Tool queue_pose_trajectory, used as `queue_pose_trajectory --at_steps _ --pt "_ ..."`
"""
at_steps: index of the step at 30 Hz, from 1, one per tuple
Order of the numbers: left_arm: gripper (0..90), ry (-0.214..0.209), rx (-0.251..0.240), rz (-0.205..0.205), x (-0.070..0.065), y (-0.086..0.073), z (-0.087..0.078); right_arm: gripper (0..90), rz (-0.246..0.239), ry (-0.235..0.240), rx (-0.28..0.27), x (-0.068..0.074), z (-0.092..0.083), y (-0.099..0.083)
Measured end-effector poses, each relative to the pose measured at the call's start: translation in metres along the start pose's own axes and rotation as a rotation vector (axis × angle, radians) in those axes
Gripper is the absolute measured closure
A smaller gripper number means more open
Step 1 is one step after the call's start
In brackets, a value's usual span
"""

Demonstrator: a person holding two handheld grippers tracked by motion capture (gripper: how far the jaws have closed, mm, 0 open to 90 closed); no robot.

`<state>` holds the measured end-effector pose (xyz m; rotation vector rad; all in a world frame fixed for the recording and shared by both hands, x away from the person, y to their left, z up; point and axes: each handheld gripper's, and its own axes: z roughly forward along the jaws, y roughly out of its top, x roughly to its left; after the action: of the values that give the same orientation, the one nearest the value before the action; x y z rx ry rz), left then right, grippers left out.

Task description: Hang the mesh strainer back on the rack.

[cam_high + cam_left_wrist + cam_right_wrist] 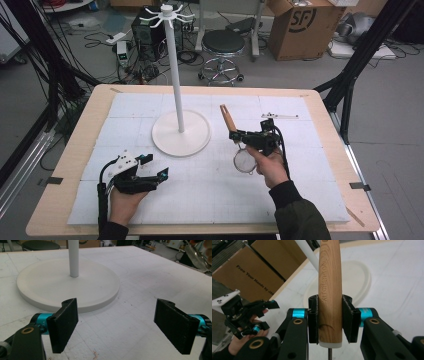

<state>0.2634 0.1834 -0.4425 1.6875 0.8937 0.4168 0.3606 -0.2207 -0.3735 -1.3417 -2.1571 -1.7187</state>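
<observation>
High view: right gripper [234, 136] is clamped on the wooden handle [227, 117] of a small strainer [244, 161], held clear of the table [90, 117]; handle points up and away toward the stand [178, 75], mesh bowl hangs low near the person's hand. Right gripper view: both jaws press flat on the handle's lower end, just above the metal stem, leaving the upper end free. A hole shows at the tip, partly cut off at the frame edge. Judgement: grip sits low so the tip can be hooked on the stand's top prongs [166, 16]. Left gripper [155, 169] rests near the table's front left, jaws spread wide, holding nothing; left gripper view faces the stand's base [67, 282], apart from it, probably waiting.
</observation>
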Motion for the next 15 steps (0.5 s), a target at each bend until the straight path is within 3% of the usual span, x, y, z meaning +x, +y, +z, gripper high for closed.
queue_pose_trajectory --at_steps 2,12,15 --pt "20.0 -0.002 -0.001 -0.001 0.001 0.000 0.000 70.5 -0.008 0.035 -0.036 0.005 -0.001 0.009" --pt "20.0 -0.001 0.006 -0.010 0.001 -0.002 -0.003 70.5 -0.105 0.118 -0.124 0.043 0.001 0.052" --pt "20.0 0.002 0.004 -0.018 0.004 -0.003 -0.005 70.5 -0.110 0.157 -0.148 0.051 0.004 0.063"
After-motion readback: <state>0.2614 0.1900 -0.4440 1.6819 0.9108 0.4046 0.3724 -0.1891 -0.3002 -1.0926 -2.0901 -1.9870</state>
